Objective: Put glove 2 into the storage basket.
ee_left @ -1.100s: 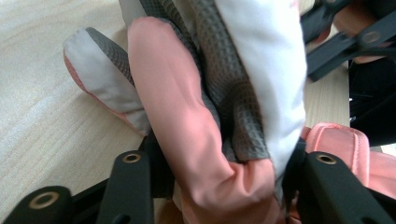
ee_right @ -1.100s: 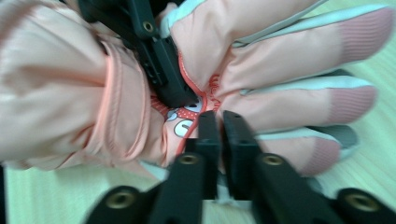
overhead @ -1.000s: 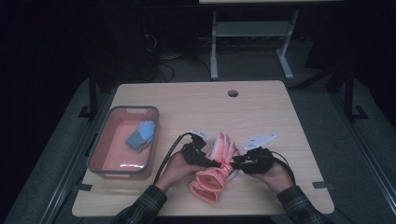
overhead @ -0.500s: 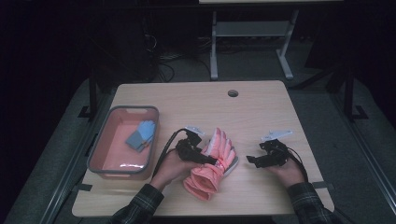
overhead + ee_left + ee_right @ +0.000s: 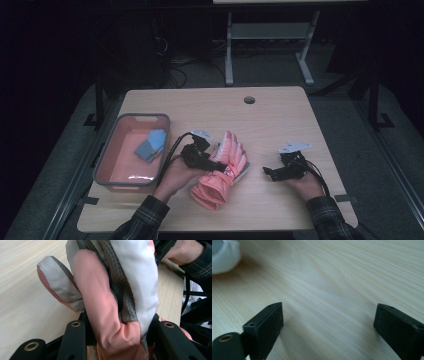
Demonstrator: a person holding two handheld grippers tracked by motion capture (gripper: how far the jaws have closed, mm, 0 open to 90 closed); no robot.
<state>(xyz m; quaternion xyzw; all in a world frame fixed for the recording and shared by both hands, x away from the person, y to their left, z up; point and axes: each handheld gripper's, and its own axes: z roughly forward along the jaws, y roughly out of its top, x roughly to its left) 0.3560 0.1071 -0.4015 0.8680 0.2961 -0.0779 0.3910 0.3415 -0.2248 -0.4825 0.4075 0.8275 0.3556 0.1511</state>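
Holding pink glove [image 5: 220, 172], bin [image 5: 107, 162] beside, blue cloth [image 5: 150, 145] perhaps

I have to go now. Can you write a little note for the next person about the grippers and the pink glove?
Left gripper: shut on the pink glove, holding it near its fingers.
Right gripper: jaws just opened, nothing between them, apart from the glove, low over the table.
Tray at the left holds a blue glove.
Done: right gripper has let go.
Left: probably move the pink glove into the tray.
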